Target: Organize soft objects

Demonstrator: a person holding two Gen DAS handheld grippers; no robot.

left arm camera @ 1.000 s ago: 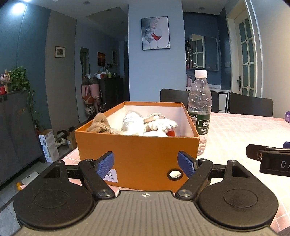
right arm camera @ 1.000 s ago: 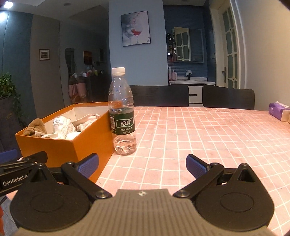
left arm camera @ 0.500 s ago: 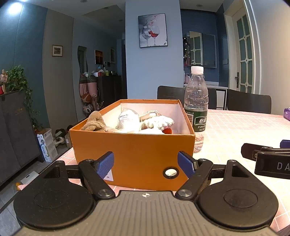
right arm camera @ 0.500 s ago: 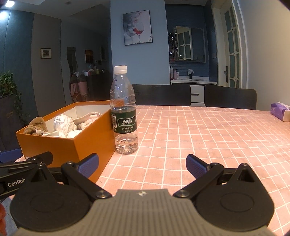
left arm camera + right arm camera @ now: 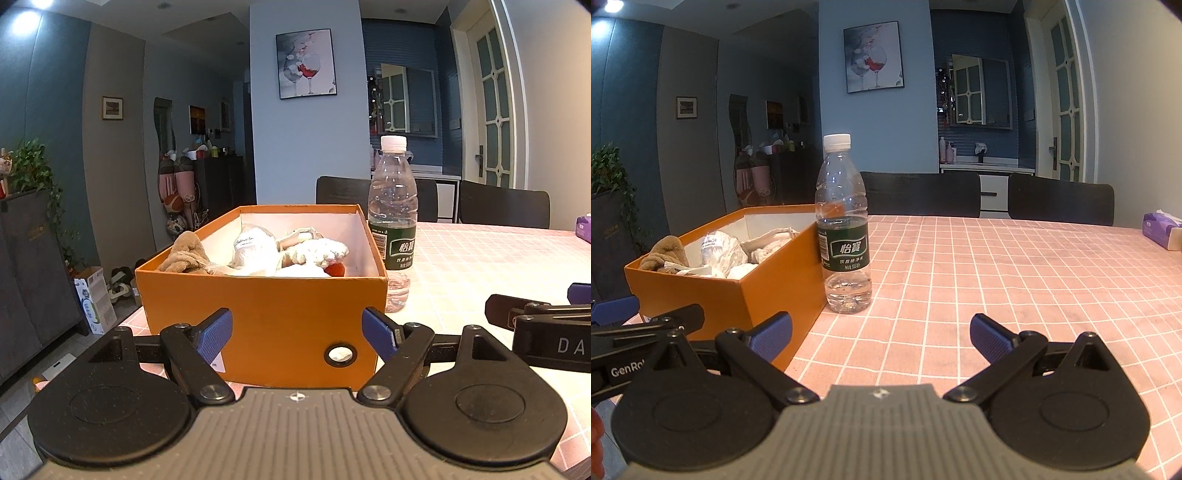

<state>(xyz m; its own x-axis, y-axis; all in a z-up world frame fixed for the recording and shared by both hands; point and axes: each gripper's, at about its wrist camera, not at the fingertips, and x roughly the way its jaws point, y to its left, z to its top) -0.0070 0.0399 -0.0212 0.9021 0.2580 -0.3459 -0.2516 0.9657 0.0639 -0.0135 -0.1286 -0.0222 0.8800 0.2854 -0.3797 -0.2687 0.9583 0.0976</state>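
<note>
Box (image 5: 258, 317) of orange card served as the landmark: it sat open-topped at the near left corner of the pink checked surface (image 5: 1015, 280), a round finger hole in its front wall. Inside it lay the soft things: a tan plush toy (image 5: 186, 254) against the left wall, a white bagged bundle (image 5: 251, 247) in the middle, and a fluffy white toy (image 5: 317, 251) with a red patch toward the right wall. A clear water bottle (image 5: 844, 229) with a green label and white cap stood upright just beside the box's right wall, so close that I could not tell if they touched.

The left gripper (image 5: 297, 330) hung just in front of the box's front wall, jaws spread wide and holding nothing, its blue pads framing the wall. The right gripper (image 5: 881, 332) hovered to the right of the box's front corner, low over the bare checks, jaws likewise wide and empty. Well away from the box, at the far right edge of the surface, lay a purple tissue pack (image 5: 1161, 230). Dark chairs (image 5: 1060, 203) stood beyond the box along the far side.
</note>
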